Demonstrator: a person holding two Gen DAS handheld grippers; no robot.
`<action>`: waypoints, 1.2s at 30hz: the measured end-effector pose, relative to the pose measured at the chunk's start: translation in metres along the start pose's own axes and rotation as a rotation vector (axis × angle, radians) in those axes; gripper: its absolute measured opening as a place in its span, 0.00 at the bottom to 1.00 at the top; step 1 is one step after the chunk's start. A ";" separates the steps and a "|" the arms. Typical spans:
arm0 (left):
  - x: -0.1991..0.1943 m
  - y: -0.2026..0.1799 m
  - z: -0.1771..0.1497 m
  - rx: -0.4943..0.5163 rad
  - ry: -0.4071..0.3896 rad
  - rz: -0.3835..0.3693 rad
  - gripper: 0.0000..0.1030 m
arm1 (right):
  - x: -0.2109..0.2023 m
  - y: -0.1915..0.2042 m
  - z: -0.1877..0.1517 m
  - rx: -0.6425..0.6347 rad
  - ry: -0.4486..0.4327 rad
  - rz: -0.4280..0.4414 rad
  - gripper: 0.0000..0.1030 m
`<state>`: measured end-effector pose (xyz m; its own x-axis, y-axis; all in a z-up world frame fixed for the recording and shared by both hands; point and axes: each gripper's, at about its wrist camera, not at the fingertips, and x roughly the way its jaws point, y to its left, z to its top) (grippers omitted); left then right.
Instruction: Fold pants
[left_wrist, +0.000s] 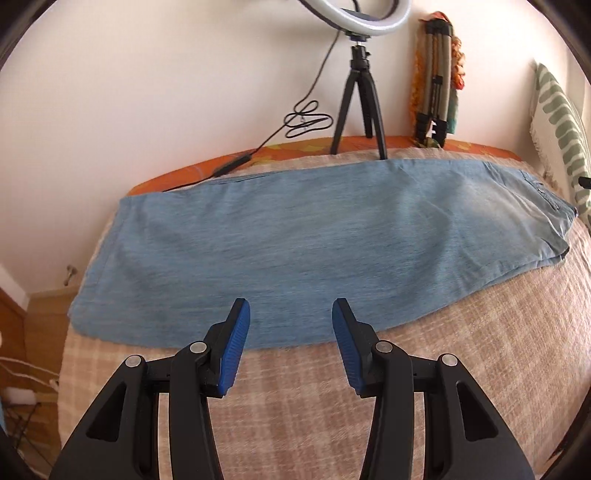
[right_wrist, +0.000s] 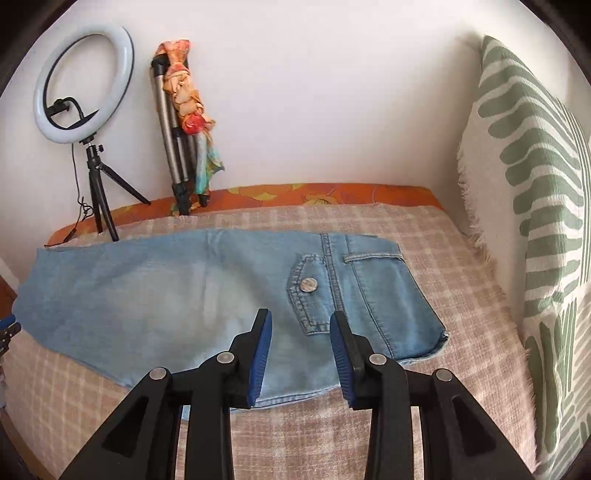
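**Denim pants lay lengthwise across the bed, both grippers empty above them**

The light blue denim pants (left_wrist: 295, 236) lay flat on the beige checked bedspread (left_wrist: 461, 350), folded leg over leg into one long strip. Their long axis ran side to side across both views, parallel to the white wall (left_wrist: 166, 92) behind. The waist end, with a stitched back pocket and silver metal button (right_wrist: 308, 284), pointed to the right, toward the white cushion with green leaf pattern (right_wrist: 535, 184); the leg hems pointed left, toward the edge of the bed.

The left gripper (left_wrist: 291, 317) hovered over the near edge of the pants at about mid-leg, its blue-padded fingers (left_wrist: 236, 347) moderately apart with nothing between them. The right gripper (right_wrist: 301, 328) hung over the seat area just beside the pocket, its jaws somewhat narrower, also parted and holding nothing.

Along the wall, on the orange flowered mattress edge (right_wrist: 332, 194), stood a white ring light on a small black tripod (right_wrist: 83, 83) and a folded grey tripod draped with an orange patterned cloth (right_wrist: 177, 140).
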<state>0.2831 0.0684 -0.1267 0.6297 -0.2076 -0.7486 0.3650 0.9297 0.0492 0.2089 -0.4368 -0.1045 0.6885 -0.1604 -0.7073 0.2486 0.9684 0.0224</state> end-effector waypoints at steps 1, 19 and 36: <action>-0.004 0.016 -0.004 -0.033 -0.002 0.023 0.44 | -0.004 0.013 0.006 -0.021 -0.009 0.031 0.32; 0.003 0.225 -0.053 -0.438 0.010 0.178 0.54 | 0.022 0.368 0.063 -0.537 -0.122 0.478 0.38; 0.053 0.259 -0.062 -0.480 0.008 0.076 0.62 | 0.179 0.684 0.086 -0.740 0.063 0.771 0.62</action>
<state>0.3685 0.3173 -0.1952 0.6366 -0.1329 -0.7597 -0.0410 0.9778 -0.2054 0.5611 0.1801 -0.1551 0.4413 0.5338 -0.7214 -0.7282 0.6828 0.0597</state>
